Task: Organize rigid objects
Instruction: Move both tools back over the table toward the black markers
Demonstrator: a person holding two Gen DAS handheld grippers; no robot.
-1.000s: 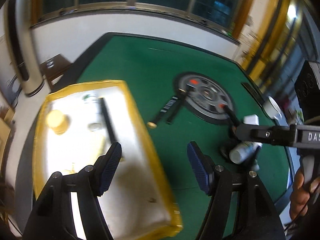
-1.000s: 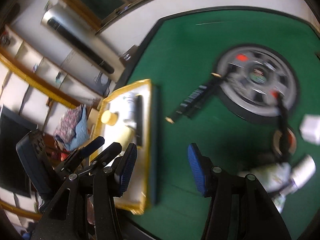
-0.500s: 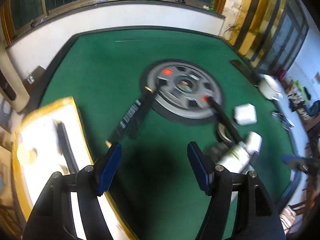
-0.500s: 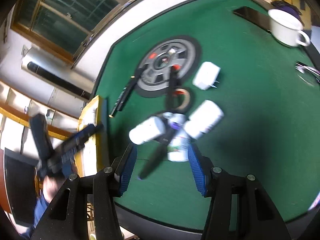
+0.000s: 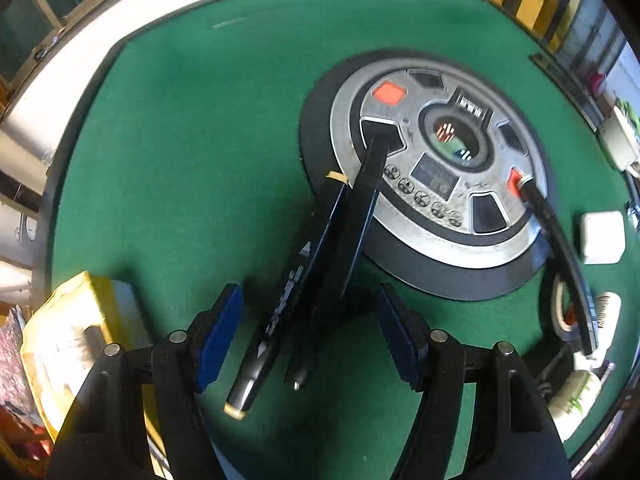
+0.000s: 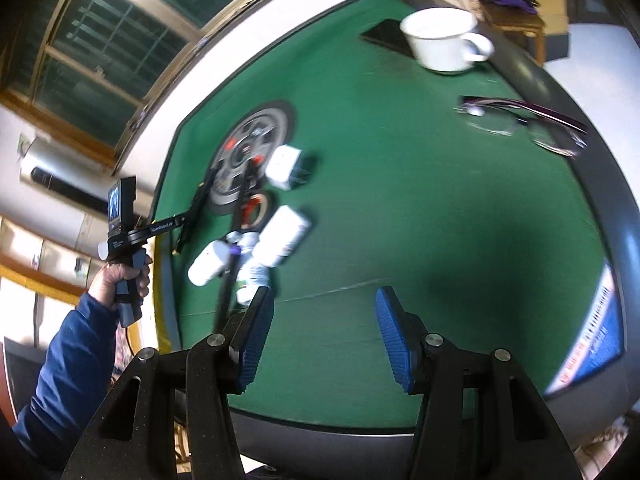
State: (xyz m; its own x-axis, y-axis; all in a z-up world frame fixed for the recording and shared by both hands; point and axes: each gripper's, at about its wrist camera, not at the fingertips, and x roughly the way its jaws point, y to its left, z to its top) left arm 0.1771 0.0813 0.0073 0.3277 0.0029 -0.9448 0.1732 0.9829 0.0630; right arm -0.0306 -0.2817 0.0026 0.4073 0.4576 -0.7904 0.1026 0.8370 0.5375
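Note:
My left gripper (image 5: 308,336) is open, its blue pads on either side of two long black pens (image 5: 316,264) that lie side by side on the green felt, their far ends on the round grey hub (image 5: 440,168). Neither pad touches them. My right gripper (image 6: 320,336) is open and empty above bare felt near the table's front edge. To its left lie white bottles (image 6: 280,236), a long black stick (image 6: 236,232), a tape roll (image 6: 256,208) and a white charger (image 6: 286,162). The left gripper also shows in the right wrist view (image 6: 180,220).
A yellow-rimmed tray (image 5: 76,320) sits at the table's left edge. A white cup (image 6: 440,40), a dark phone (image 6: 386,36) and glasses (image 6: 524,124) lie far right. A blue and white card (image 6: 592,344) is at the right edge.
My left gripper has swung from over the tray to the two black pens and closed in on them. My right gripper has turned right, away from the tray, toward the table's right side.

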